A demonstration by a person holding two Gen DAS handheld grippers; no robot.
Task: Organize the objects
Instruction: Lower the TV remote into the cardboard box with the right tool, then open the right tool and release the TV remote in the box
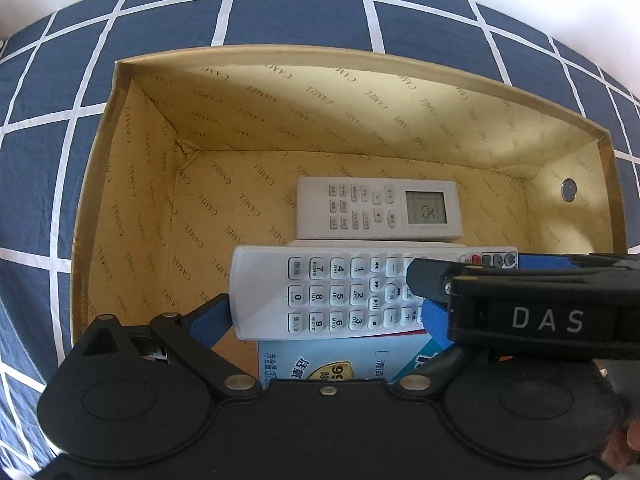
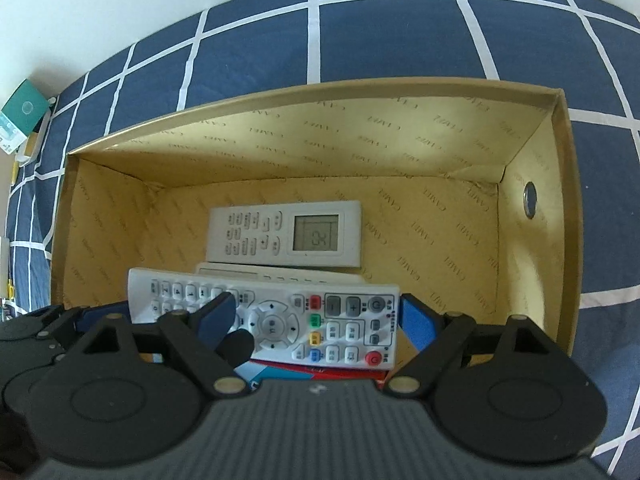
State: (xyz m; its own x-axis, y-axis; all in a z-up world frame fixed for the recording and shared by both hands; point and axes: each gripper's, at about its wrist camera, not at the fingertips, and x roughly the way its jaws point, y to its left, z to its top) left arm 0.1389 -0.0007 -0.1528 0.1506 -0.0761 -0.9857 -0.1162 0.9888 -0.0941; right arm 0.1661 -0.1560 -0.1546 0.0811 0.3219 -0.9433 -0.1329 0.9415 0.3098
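Note:
A tan cardboard box (image 1: 132, 184) (image 2: 532, 152) stands open on a blue checked cloth. Inside lies a white air-conditioner remote with a screen (image 1: 378, 210) (image 2: 284, 234). A white TV remote (image 1: 344, 292) (image 2: 280, 322) is held lengthwise over the box, above a blue and red packet (image 1: 340, 362) (image 2: 308, 372). My left gripper (image 1: 324, 308) has its jaws around the keypad end. My right gripper (image 2: 316, 320) has its jaws around the end with coloured buttons. Another white remote (image 2: 280, 274) lies partly hidden under the TV remote.
The blue cloth with white lines (image 1: 300, 12) (image 2: 380, 28) surrounds the box. At the far left of the right wrist view a green and white package (image 2: 22, 114) lies at the cloth's edge. The box's right wall has a round hole (image 1: 568, 190) (image 2: 530, 200).

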